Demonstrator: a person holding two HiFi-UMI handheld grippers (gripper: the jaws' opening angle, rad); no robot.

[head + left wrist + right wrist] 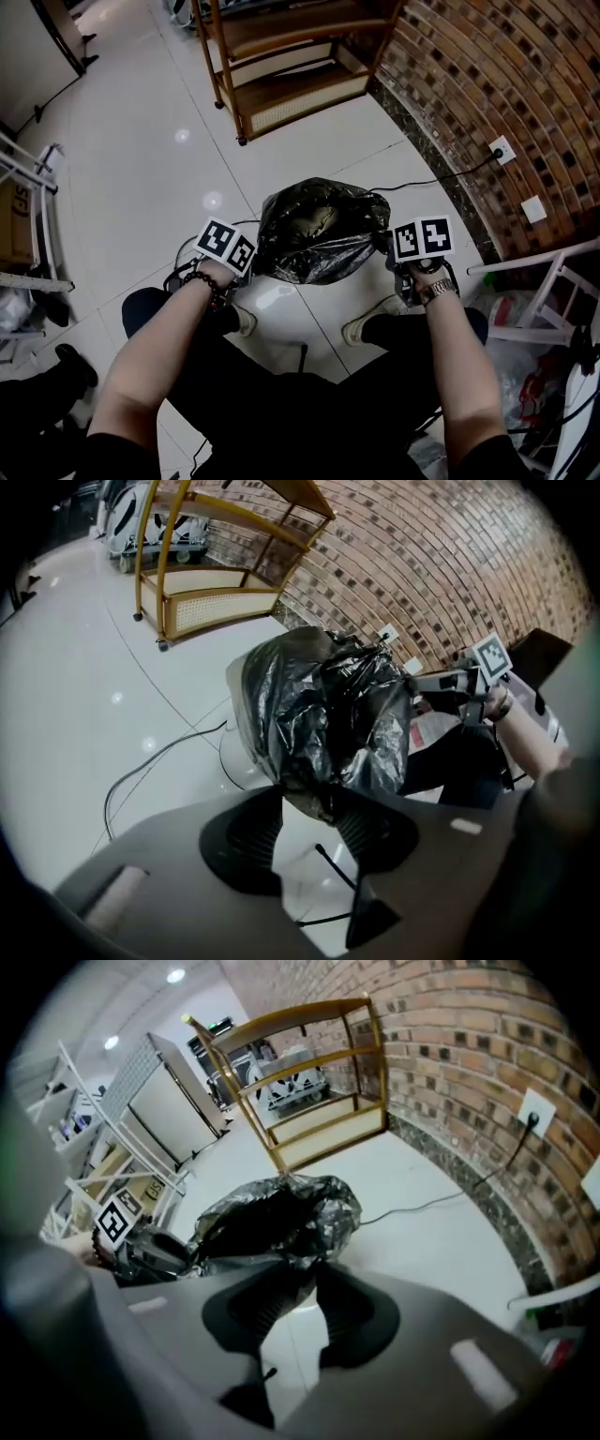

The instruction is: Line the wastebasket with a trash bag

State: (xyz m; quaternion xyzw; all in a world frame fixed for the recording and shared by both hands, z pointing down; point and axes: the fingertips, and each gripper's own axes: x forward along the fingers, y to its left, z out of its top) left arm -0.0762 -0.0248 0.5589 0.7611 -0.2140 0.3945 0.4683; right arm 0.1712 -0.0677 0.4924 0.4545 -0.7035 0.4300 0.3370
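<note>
Black plastic, crinkled and shiny: the trash bag [314,234] sits mid-frame in the head view on the white tiled floor [141,169]. It is draped over the wastebasket, which it hides completely. The left gripper [309,802] pinches a fold of film at the bag's left side. The right gripper [312,1274], jaws narrow, nips the film at the right side. Gripping opposite edges looks meant to spread the mouth and draw it down around the bin's rim.

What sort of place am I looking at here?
Probably a workroom or lab rather than a lived-in home: a glossy tiled floor, a bare brick wall and an empty wooden shelf unit.
</note>
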